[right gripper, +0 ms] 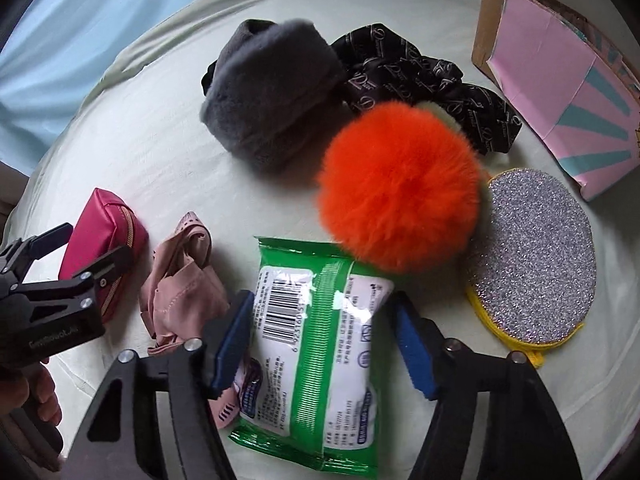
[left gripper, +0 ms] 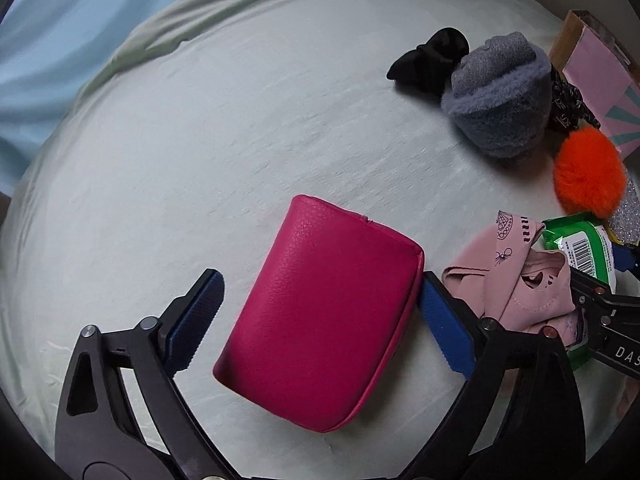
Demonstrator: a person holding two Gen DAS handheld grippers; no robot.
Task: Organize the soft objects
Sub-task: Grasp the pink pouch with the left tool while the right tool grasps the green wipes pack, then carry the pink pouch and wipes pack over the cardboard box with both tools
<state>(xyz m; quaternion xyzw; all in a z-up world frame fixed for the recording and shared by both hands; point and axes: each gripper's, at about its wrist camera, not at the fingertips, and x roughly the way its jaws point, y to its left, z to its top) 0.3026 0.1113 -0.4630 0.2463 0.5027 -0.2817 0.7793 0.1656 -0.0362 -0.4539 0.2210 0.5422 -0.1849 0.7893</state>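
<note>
A magenta zip pouch (left gripper: pixel 324 312) lies on the pale sheet between the open fingers of my left gripper (left gripper: pixel 320 316); the right pad touches its edge, the left pad is apart. It also shows in the right wrist view (right gripper: pixel 102 240). A green wet-wipes pack (right gripper: pixel 316 356) lies between the open fingers of my right gripper (right gripper: pixel 324 344), partly over a pink fabric item (right gripper: pixel 180 292). An orange pompom (right gripper: pixel 400 188), a grey fuzzy hat (right gripper: pixel 272 96), a black patterned scarf (right gripper: pixel 424 76) and a glittery round sponge (right gripper: pixel 536 256) lie beyond.
A pink cardboard box (right gripper: pixel 556 80) lies at the far right. A black cloth (left gripper: pixel 432 60) lies behind the grey hat (left gripper: pixel 500 96). The bed edge (left gripper: pixel 160 32) curves along the far left, with light blue fabric (left gripper: pixel 60 40) past it.
</note>
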